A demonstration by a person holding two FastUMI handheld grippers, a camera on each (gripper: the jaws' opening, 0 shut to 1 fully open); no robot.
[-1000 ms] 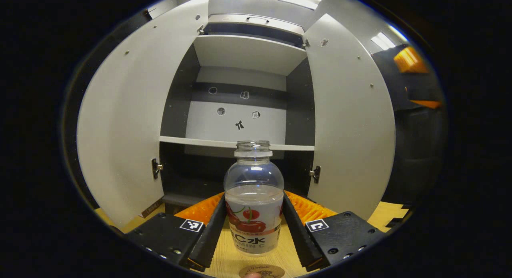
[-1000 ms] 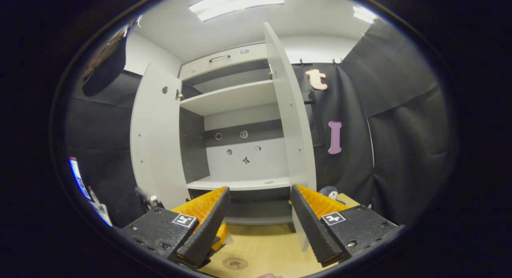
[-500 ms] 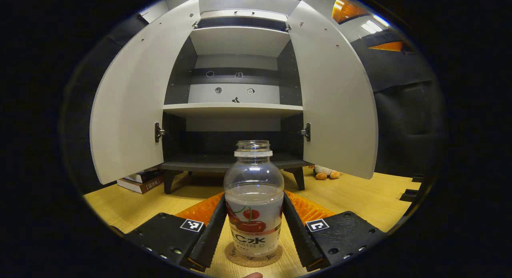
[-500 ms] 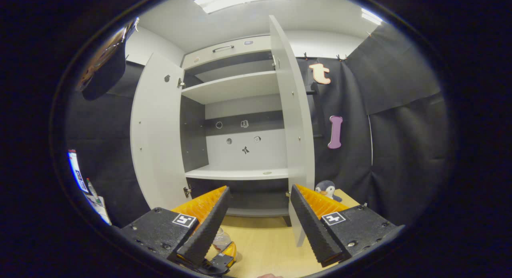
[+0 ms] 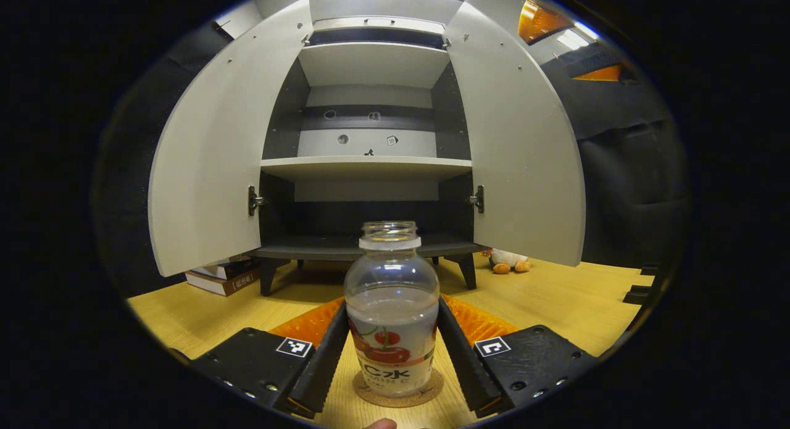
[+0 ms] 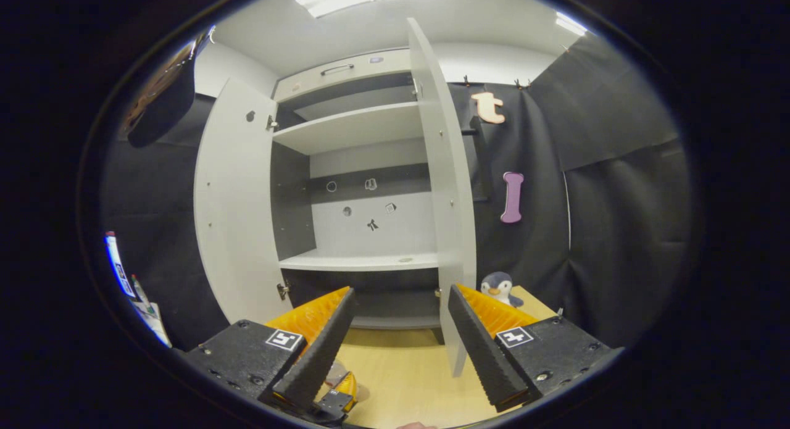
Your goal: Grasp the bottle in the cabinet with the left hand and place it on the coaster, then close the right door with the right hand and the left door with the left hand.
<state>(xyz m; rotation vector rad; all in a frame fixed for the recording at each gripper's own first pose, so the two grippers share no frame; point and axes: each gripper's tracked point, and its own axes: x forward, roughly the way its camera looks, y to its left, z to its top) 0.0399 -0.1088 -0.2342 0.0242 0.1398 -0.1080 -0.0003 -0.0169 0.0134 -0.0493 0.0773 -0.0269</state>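
In the left gripper view the bottle (image 5: 391, 318) stands upright on the round coaster (image 5: 398, 389), on the wooden table (image 5: 555, 302) near its front edge. The left gripper (image 5: 391, 361) brackets the bottle; each finger lies close along the label's side, but whether they press on it or stand just clear I cannot tell. The bottle has no cap and is part full of clear liquid.

Behind it, the cabinet (image 5: 367, 170) stands toward the table's back edge with both doors swung wide. The left door (image 5: 210, 163) and right door (image 5: 518, 157) flare outward, leaving open table between them and the bottle. Books (image 5: 219, 274) lie under the left door's lower edge, and a plush toy (image 5: 506, 260) sits by the right door's lower corner.

In the right gripper view the right gripper (image 6: 401, 342) is open and empty, its fingers spread, with the right door's free edge (image 6: 453, 231) between them farther off.
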